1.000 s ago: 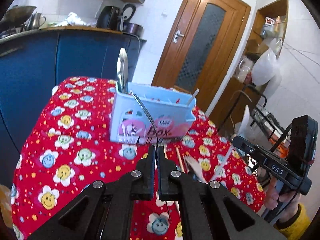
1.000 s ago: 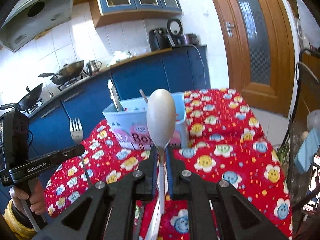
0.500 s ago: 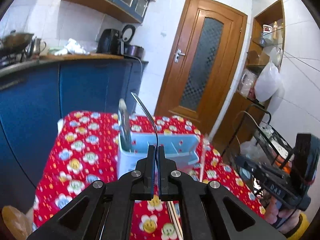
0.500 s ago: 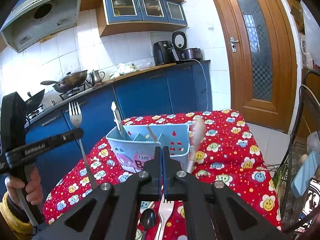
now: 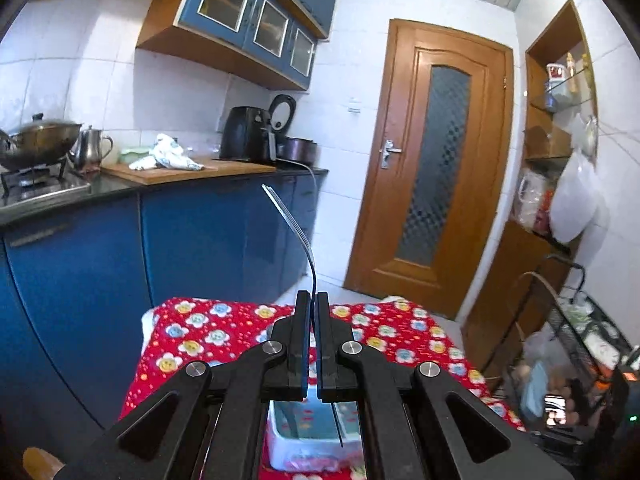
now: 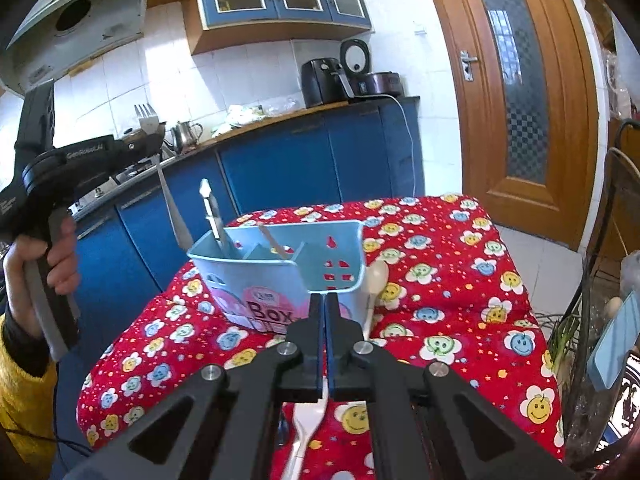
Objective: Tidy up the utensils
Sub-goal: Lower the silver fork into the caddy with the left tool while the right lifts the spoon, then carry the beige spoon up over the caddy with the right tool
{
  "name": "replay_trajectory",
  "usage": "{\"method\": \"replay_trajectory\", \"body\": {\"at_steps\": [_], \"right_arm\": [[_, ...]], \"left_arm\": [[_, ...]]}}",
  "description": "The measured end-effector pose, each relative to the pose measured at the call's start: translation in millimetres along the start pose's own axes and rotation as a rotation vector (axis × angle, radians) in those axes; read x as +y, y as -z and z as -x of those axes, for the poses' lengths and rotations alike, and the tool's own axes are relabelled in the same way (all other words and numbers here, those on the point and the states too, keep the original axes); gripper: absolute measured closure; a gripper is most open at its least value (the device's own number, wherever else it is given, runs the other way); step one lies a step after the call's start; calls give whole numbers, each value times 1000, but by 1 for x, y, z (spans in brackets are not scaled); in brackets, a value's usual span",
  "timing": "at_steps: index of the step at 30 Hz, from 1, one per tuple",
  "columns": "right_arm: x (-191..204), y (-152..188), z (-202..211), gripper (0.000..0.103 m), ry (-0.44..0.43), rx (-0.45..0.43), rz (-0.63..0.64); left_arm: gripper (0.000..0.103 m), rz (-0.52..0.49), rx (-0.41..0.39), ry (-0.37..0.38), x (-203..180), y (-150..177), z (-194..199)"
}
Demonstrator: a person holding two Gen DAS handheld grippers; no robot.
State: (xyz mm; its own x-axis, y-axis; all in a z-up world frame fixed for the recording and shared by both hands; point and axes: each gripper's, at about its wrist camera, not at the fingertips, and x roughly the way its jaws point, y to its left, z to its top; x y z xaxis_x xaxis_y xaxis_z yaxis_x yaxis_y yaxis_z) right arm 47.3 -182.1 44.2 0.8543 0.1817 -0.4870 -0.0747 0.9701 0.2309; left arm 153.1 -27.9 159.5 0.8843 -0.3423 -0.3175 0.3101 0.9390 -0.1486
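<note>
My left gripper (image 5: 313, 300) is shut on a metal fork (image 5: 294, 226), tines up, held above the light-blue utensil box (image 5: 316, 432). In the right wrist view the left gripper (image 6: 138, 148) hovers left of the box (image 6: 280, 280) with the fork's handle (image 6: 172, 208) pointing down beside it. The box holds a knife (image 6: 212, 216) and a wooden stick (image 6: 272, 240). My right gripper (image 6: 324, 300) is shut and empty in front of the box. A white spoon (image 6: 374, 284) leans on the box's right side. A white plastic fork (image 6: 304, 432) lies below my jaws.
The table carries a red flower-print cloth (image 6: 460, 280). Blue kitchen cabinets (image 6: 320, 160) run behind it. A wooden door (image 6: 516, 92) stands at the right. A wire rack (image 6: 600, 320) stands close to the table's right edge.
My left gripper has risen with the fork and now sits over the box. My right gripper let go of the white spoon, which now leans against the box, and has shut empty.
</note>
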Motion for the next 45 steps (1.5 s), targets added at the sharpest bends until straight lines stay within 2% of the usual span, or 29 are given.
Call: {"method": "replay_trajectory", "body": {"at_steps": [5,6,8,10,13,20,25,31,45], "right_arm": [[-17,0,-17,100,10,52,-25],[-23,0,-28,100,7,86,-45],[-26,-1,-34,97,5,101,-54],[-33,-1,-45,89,-4,137,-80],[-49,-2,-73,84,-40,219,-155],[-78,-9,-112,82,-75,301,-280],[-92,-11,-133,81,-109,349,-347],[-101,-8,-149,80,-150,387,-405],[-114,-4,-166,79,-179,447,-468]], "left_arm": [[101,-33,14,-48,2,13,-25],[101,-30,24,-48,3,16,-30],[101,-15,53,-43,6,23,-39],[101,-10,86,-38,9,30,-48],[101,-20,125,-35,10,40,-58],[95,-1,230,28,10,57,-72],[78,-17,246,35,3,60,-71],[65,16,281,82,3,61,-65],[58,-16,315,129,-10,75,-25]]}}
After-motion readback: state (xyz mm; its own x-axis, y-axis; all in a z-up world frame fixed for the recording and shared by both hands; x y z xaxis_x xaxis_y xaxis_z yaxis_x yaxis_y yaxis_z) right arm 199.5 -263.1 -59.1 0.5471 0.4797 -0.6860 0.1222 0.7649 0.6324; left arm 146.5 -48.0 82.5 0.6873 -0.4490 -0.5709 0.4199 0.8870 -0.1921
